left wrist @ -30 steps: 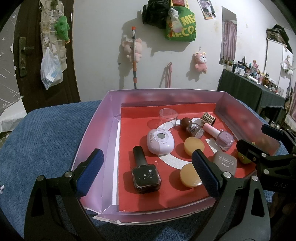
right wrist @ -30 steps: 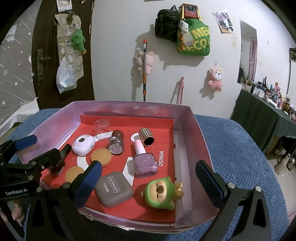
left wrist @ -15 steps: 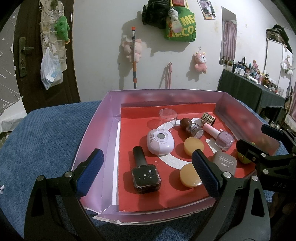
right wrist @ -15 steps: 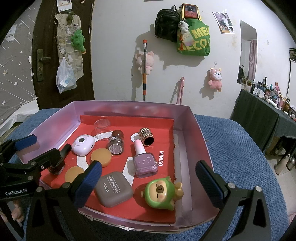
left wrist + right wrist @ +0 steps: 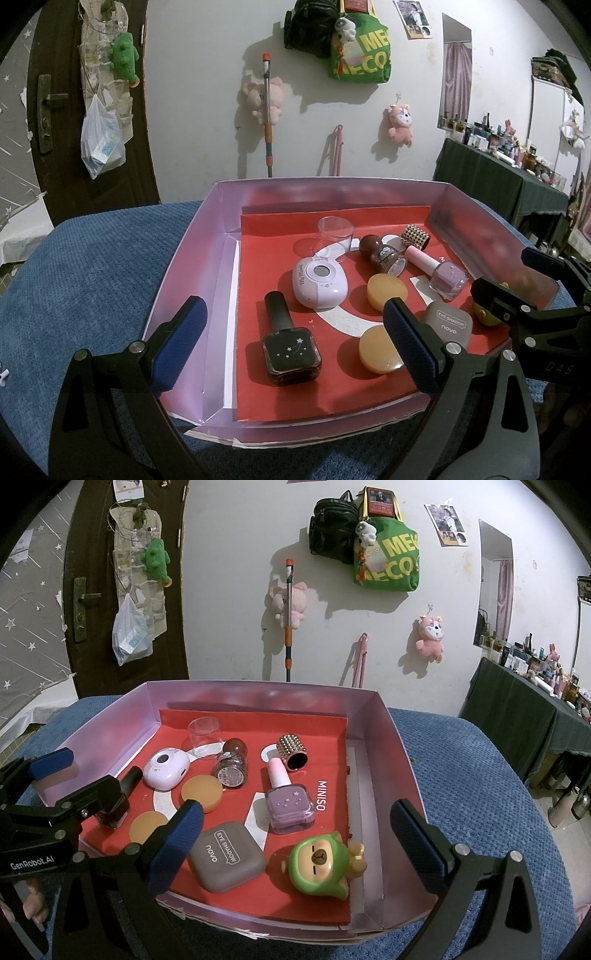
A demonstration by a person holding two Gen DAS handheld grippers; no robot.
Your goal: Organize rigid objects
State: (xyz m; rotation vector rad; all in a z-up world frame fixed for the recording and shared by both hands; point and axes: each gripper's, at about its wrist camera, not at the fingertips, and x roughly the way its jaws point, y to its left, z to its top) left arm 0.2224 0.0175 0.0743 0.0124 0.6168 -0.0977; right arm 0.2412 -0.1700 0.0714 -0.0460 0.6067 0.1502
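A pink-walled box (image 5: 192, 254) (image 5: 391, 753) with a red floor holds several small items: a black nail polish bottle (image 5: 290, 350), a white oval device (image 5: 319, 282), two amber discs (image 5: 386, 291), a clear cup (image 5: 335, 234), a purple nail polish (image 5: 290, 801), a grey eye-shadow case (image 5: 227, 854) and a green bear figure (image 5: 321, 862). My left gripper (image 5: 291, 347) is open and empty above the box's near left. My right gripper (image 5: 295, 842) is open and empty above the near right.
The box sits on a blue textured cover (image 5: 85, 266) (image 5: 472, 775). A brown glitter bottle (image 5: 232, 764) and a studded gold cap (image 5: 291, 753) lie mid-box. A dark cluttered table (image 5: 524, 709) stands at right, a door (image 5: 59, 110) at left.
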